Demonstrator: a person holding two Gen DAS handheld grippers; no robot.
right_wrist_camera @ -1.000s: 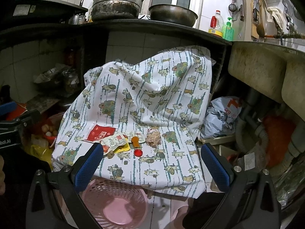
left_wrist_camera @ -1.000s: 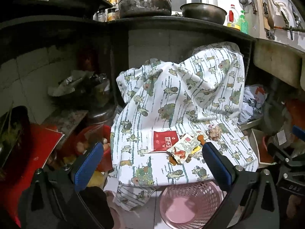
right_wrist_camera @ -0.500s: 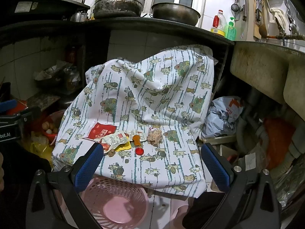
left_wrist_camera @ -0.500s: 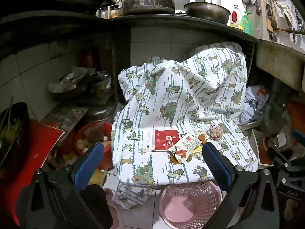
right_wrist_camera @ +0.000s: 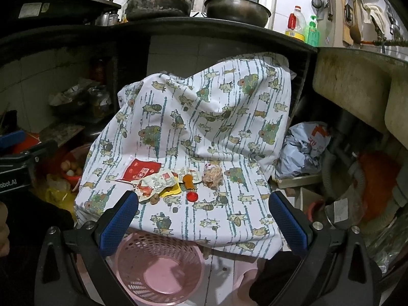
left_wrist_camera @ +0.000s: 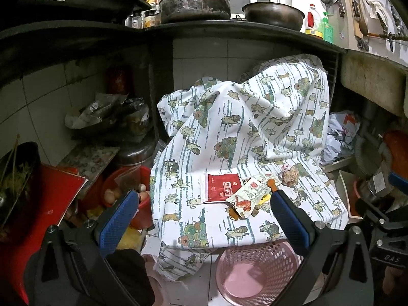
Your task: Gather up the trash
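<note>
Wrappers (right_wrist_camera: 155, 183) overlapping on patterned cloth (right_wrist_camera: 204, 117), print unreadable; both claws (left_wrist_camera: 201, 216) (right_wrist_camera: 202, 216) wide, empty.

The right gripper's body (left_wrist_camera: 387, 256) reads "DAS"; the left gripper's body (right_wrist_camera: 12, 178) reads "obot.AI".

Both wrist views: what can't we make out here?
- Whatever the patterned cloth drapes over: hidden, both views.
- Pink basket: near rim cut off by the left fingers; far rim under the cloth.
- Wrapper pile: print too small; lower pieces overlapped.
</note>
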